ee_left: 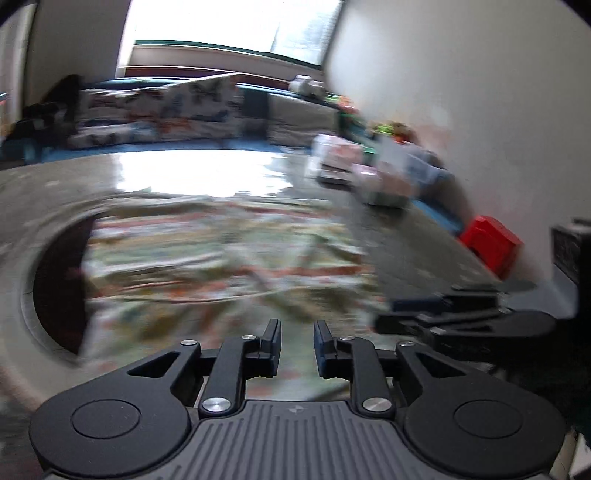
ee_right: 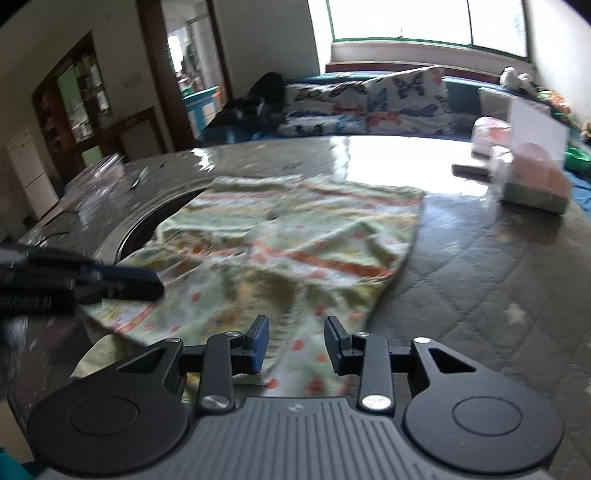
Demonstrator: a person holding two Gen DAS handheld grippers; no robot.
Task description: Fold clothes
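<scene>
Across the quilted surface [ee_right: 480, 280], partly over a round dark opening [ee_right: 140, 236], the patterned garment [ee_right: 280, 251] lies spread and rumpled with one flap turned over, so folding looks barely begun. Left claw [ee_left: 297, 341] and right claw [ee_right: 296, 343] hover at its near edge, narrowly parted, gripping nothing.

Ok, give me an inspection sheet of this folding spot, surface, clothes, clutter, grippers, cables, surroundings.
Surface: grey quilted table cover, glare at far end.
Job's things: patterned garment lying crumpled, partly over a round opening.
Clutter: boxes at far right; red box by wall.
Grippers: left gripper and right gripper open, empty, above the garment's near edge.
Cables: nothing seen.
Surroundings: butterfly cushions, window, doorway.
</scene>
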